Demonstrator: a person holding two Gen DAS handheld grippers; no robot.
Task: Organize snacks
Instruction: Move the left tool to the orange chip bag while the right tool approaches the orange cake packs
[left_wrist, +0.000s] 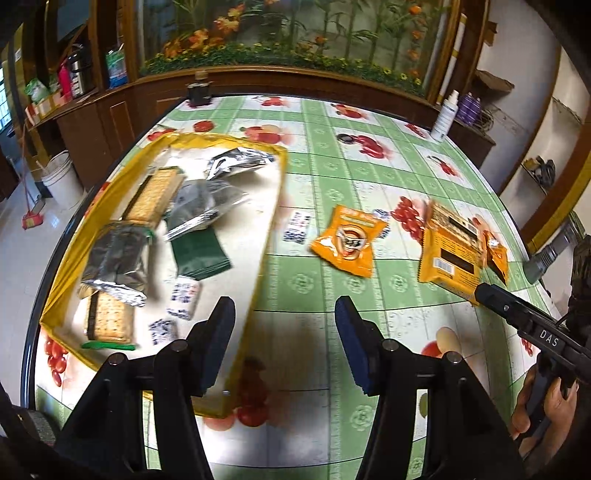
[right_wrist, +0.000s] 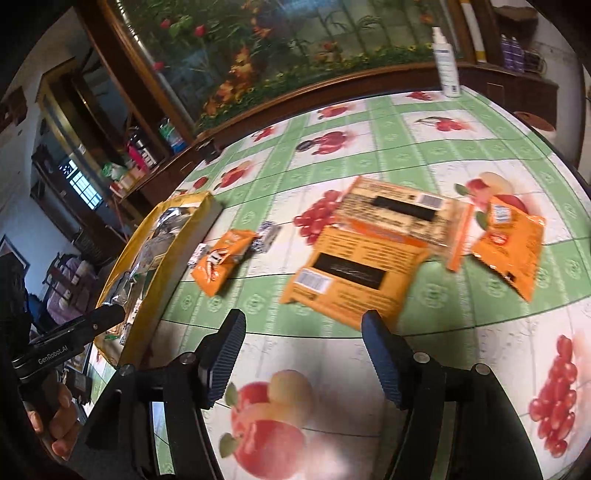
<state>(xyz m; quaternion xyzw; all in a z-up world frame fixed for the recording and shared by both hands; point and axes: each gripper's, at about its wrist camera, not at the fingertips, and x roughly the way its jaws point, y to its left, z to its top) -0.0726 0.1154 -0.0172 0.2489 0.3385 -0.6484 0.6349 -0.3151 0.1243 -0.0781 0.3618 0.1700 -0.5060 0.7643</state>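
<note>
White letters "DAS" are printed on the black body of the right gripper (left_wrist: 532, 325), seen at the lower right of the left wrist view. "GenRobot.AI" is printed in white on the black body of the left gripper (right_wrist: 70, 339), seen at the left of the right wrist view. Print and barcodes on the orange snack packets (right_wrist: 351, 273) are too blurred to read.

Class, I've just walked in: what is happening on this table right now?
A person holds two grippers, sorting snacks. The left gripper hangs open at the yellow tray's edge; cracker packs and foil wrappers lie inside. The right gripper is open and empty, near the large orange packets. A small orange packet lies on the tablecloth.
</note>
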